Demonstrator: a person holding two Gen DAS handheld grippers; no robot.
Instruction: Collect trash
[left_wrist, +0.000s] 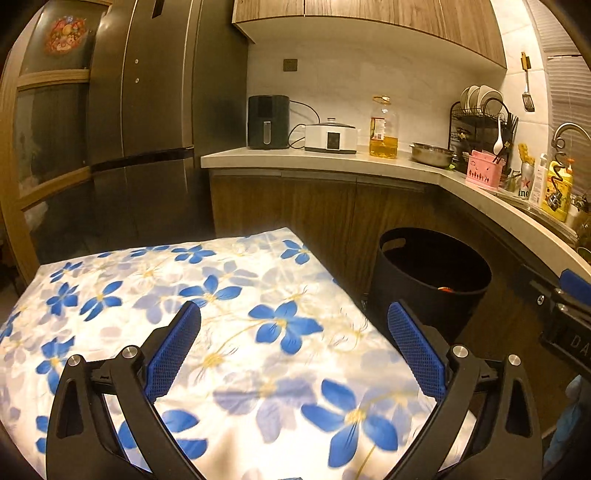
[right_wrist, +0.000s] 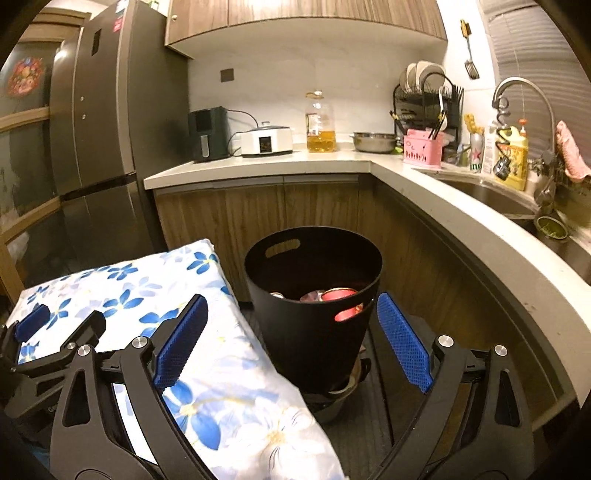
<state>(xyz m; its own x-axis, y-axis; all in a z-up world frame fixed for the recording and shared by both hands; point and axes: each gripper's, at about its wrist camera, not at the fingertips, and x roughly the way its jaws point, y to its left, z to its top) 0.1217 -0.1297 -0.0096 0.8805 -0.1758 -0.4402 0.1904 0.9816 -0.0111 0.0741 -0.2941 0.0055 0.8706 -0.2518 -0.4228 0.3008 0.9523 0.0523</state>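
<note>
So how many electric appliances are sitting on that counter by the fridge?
2. A black air fryer stands nearest the fridge, and a white cooker sits just right of it. Others might be hidden behind the dish rack.

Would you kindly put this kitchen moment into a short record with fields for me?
setting: kitchen corner with an L-shaped counter and a fridge
trash bin: black bucket on the floor beside the floral cloth
bin contents: a red can and other pieces, hard to identify
cloth surface: no trash visible on it
left gripper: open, empty, over the cloth
right gripper: open, empty, in front of the bucket
counter items: air fryer, oil bottle, steel bowl
</note>
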